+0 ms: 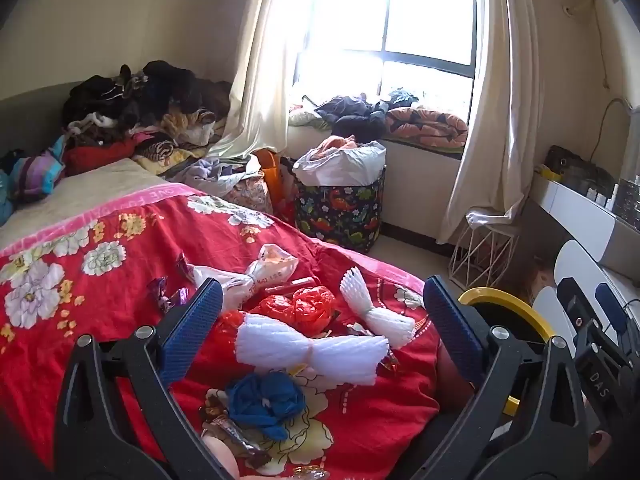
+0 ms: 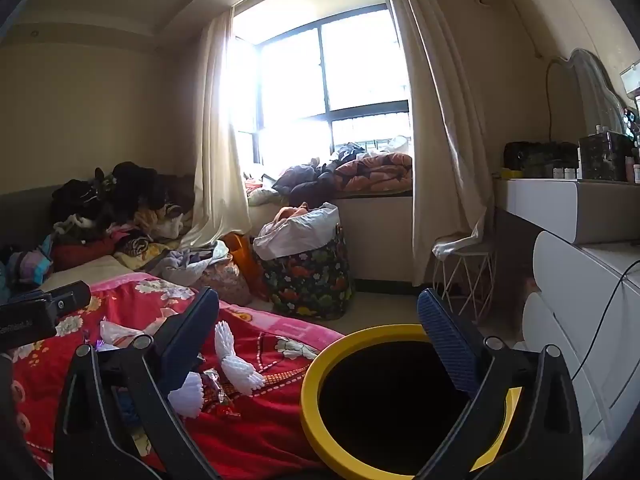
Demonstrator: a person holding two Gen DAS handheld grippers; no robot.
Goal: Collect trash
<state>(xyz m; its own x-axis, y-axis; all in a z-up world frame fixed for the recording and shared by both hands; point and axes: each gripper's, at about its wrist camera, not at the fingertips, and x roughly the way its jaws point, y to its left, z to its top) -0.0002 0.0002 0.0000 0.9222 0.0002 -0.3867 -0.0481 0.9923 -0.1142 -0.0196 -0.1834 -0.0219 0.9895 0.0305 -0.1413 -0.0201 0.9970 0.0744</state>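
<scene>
Trash lying scattered on the red floral blanket (image 1: pixel 100 320): white foam nets (image 1: pixel 308 350), crumpled red bag (image 1: pixel 304 306), blue bag (image 1: pixel 264 400), wrappers. Left gripper (image 1: pixel 322 320) hovering over it, jaws wide, empty. Right gripper (image 2: pixel 318 334) also gaping, empty, above yellow-rimmed bin (image 2: pixel 320 364).

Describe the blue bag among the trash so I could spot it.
Find the bed with the red floral blanket. Near its close edge lies the litter; the blue bag is the crumpled one just in front of the white foam net, the only blue piece there.

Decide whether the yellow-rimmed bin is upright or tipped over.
Upright: the yellow-rimmed bin stands beside the bed with its round mouth facing up.
</scene>
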